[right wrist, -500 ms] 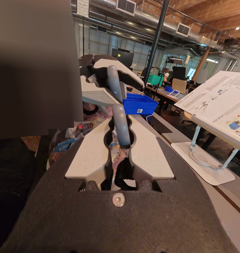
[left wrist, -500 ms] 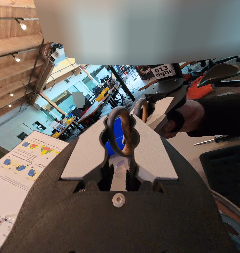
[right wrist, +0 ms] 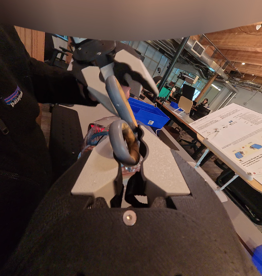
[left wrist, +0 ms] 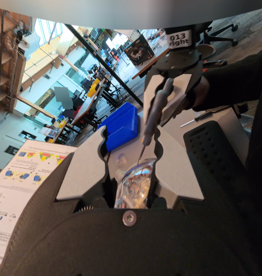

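Plainly, the weak spot is the grip on the scissors (right wrist: 115, 144): the right gripper (right wrist: 127, 143) has its fingers drawn nearly together on one grey handle loop and nothing else. The second loop sticks up free toward the left gripper (left wrist: 131, 131), whose fingers stand wide apart and hold nothing. From the right wrist view that free loop sits just beside the left gripper's lower finger, but I cannot tell whether they touch. The scissors hang above the grey table (left wrist: 173, 130), blades together and pointing down, with the thin tip right at the top of a clear plastic bag (left wrist: 136, 183) full of small parts. Contact is too fine to judge. A single loop pinched between two flat fingers can turn like a hinge, so a small tilt of the wrist could swing the blades, and the tip could jab or tear the bag in the wrong spot. If the left gripper closes off-centre on the free loop, it could push the handle sideways instead of catching it — that could lever the scissors out of the right gripper's hold. They would then drop onto the bag or the table, near the blue bin (left wrist: 121, 127) and the black perforated pad (left wrist: 209, 150). Motion blur over both grippers suggests quick movement, which makes a slip more likely. A screwdriver (left wrist: 196, 119) lies on the table farther off, clear of all this.
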A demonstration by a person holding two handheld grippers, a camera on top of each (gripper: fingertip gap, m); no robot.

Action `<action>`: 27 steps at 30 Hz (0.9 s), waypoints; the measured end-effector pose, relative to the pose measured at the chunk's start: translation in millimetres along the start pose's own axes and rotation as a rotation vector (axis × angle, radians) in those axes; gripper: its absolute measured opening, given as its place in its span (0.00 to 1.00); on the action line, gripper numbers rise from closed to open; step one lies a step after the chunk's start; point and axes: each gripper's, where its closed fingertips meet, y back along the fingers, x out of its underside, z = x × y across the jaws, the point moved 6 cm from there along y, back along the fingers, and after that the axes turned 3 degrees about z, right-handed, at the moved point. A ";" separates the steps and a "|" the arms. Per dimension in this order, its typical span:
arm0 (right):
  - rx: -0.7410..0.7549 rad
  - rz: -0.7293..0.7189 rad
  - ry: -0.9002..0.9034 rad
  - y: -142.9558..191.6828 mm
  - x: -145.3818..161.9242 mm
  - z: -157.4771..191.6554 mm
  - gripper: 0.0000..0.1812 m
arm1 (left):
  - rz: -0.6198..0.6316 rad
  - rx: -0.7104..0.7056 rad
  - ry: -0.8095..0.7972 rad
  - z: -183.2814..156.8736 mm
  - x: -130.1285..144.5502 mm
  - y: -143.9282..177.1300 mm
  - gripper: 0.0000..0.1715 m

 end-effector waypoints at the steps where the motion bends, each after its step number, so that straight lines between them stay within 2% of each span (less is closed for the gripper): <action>1: 0.004 0.007 0.008 -0.2 0.9 2.1 0.07 | 0.021 0.028 0.028 9.2 4.9 8.3 0.42; 3: -0.005 -0.006 0.000 -1.0 2.0 6.4 0.07 | 0.052 0.064 0.117 37.3 17.4 21.2 0.47; 4: -0.015 -0.018 -0.003 -1.5 2.0 8.8 0.07 | 0.076 0.101 0.188 54.0 27.9 22.5 0.54; 6: -0.022 -0.023 -0.005 -4.0 2.0 11.5 0.07 | 0.109 0.289 0.363 78.6 52.0 13.1 0.59; 8: -0.032 -0.027 -0.004 -7.1 1.9 14.5 0.07 | 0.193 0.572 0.549 88.6 81.5 -10.3 0.79; 10: -0.039 -0.034 -0.008 -8.7 1.5 17.6 0.07 | 0.303 0.775 0.631 95.0 118.7 -38.1 0.80; 12: -0.049 -0.042 -0.013 -9.2 1.7 20.9 0.08 | 0.470 1.024 0.743 88.9 154.3 -55.6 0.88; 15: -0.067 -0.044 -0.018 -8.6 3.9 25.7 0.08 | 0.571 1.312 0.753 64.1 173.2 -58.9 0.80; 16: -0.074 -0.048 -0.026 -7.9 5.0 26.4 0.08 | 0.570 1.378 0.754 54.7 170.6 -59.2 0.81; 20: -0.121 -0.059 -0.054 -4.5 11.4 30.1 0.07 | 0.495 1.464 0.749 29.5 151.2 -54.4 0.76; 22: -0.141 -0.071 -0.067 -0.6 13.4 33.6 0.08 | 0.493 1.421 0.708 21.1 144.5 -48.0 0.81; 27: -0.182 -0.080 -0.048 8.7 9.2 47.0 0.08 | 0.521 1.254 0.663 14.3 123.1 -32.7 0.80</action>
